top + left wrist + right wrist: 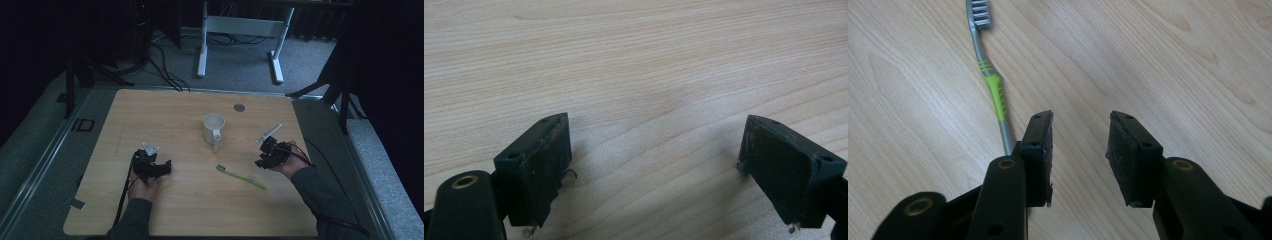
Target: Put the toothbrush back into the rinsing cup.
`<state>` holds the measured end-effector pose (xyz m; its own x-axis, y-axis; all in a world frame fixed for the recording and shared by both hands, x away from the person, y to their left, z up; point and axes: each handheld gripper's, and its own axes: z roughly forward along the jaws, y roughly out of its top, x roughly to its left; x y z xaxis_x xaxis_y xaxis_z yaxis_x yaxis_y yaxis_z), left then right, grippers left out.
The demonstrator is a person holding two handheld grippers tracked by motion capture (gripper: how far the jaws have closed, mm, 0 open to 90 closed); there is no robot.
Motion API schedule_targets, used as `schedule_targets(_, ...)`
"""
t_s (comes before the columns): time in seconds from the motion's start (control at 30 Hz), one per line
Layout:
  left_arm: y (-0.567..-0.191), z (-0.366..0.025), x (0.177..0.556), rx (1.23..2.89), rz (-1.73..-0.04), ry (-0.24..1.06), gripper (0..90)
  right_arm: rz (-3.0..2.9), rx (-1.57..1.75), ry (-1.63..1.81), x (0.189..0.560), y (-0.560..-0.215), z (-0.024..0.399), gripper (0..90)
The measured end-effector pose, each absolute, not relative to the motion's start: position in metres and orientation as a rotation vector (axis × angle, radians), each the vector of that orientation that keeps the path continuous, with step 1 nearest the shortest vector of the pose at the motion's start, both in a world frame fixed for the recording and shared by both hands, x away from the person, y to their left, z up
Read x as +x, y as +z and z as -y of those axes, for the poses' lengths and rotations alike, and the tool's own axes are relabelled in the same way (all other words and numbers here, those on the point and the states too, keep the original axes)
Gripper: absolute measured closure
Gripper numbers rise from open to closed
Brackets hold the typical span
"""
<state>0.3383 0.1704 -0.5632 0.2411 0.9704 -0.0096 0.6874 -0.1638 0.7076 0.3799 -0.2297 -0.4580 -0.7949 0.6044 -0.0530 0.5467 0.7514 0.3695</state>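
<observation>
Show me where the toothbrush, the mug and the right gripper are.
toothbrush [996, 95]: right gripper view, green grip of the handle.
mug [212, 131]: high view, white outer wall.
right gripper [1079, 150]: right gripper view, gap midway between its open jaws.

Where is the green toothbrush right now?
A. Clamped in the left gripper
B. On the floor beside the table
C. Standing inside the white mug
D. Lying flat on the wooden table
D: the toothbrush lies flat on the wooden table, in front of the white mug; in the right gripper view it lies just outside the open jaws of the right gripper, and nothing grips it.
</observation>
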Motion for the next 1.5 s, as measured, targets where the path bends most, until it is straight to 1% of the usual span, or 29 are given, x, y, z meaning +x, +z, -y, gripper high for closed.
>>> schedule_targets(0.83, -0.563, -0.170, 0.338, 1.925, -1.511, 0.616, 14.0, -2.847, 0.806, 0.403, 0.384, -0.453, 0.205, 63.5)
schedule_targets(1.17, -0.563, -0.170, 0.338, 1.925, -1.511, 0.616, 13.9, -2.874, 0.761, 0.372, 0.386, -0.454, 0.196, 66.1)
schedule_targets(1.5, -0.563, -0.170, 0.338, 1.925, -1.511, 0.616, 14.0, -2.901, 0.718, 0.339, 0.386, -0.456, 0.187, 70.8)
